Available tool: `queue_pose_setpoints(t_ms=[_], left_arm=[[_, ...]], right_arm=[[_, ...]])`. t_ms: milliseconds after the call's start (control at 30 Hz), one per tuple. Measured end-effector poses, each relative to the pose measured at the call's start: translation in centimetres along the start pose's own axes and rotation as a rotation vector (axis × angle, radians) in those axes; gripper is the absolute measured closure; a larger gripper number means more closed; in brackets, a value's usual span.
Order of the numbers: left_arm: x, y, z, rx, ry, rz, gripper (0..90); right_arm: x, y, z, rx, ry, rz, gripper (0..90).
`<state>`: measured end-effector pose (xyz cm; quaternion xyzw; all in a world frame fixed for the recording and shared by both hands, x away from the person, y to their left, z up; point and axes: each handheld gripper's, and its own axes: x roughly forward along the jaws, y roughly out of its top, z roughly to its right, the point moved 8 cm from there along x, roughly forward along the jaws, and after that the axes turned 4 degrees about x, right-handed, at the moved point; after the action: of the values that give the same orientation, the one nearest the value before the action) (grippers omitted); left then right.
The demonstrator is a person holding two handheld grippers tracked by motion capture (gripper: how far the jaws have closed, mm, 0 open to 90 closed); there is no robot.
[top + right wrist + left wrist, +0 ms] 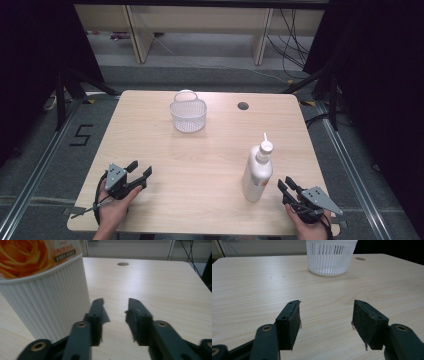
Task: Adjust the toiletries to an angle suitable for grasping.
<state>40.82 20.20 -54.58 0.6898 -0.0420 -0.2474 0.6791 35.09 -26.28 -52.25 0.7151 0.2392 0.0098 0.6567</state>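
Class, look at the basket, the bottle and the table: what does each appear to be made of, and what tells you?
Basket: white plastic, probably; thin moulded slats, slightly glossy.
Bottle: opaque white plastic, likely; ribbed lower wall, printed orange label.
Table: pale wood-grain top, matte; possibly laminate rather than solid wood.

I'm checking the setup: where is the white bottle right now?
In the high view the white bottle stands upright at the table's right front, just left of the right gripper and well short of the white basket.
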Motion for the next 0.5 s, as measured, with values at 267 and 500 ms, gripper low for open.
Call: queue_pose_setpoints(t_ms=[267, 500], left_arm=[[0.0, 0.1, 0.0, -0.001, 0.004, 0.016, 40.5], [-0.2, 0.0, 0.0, 0.004, 0.008, 0.008, 40.6]], right_arm=[[-1.0, 1.0, -0.9, -0.031, 0.042, 0.008, 90.0], [-1.4, 1.9, -2.4, -0.063, 0.074, 0.028, 90.0]])
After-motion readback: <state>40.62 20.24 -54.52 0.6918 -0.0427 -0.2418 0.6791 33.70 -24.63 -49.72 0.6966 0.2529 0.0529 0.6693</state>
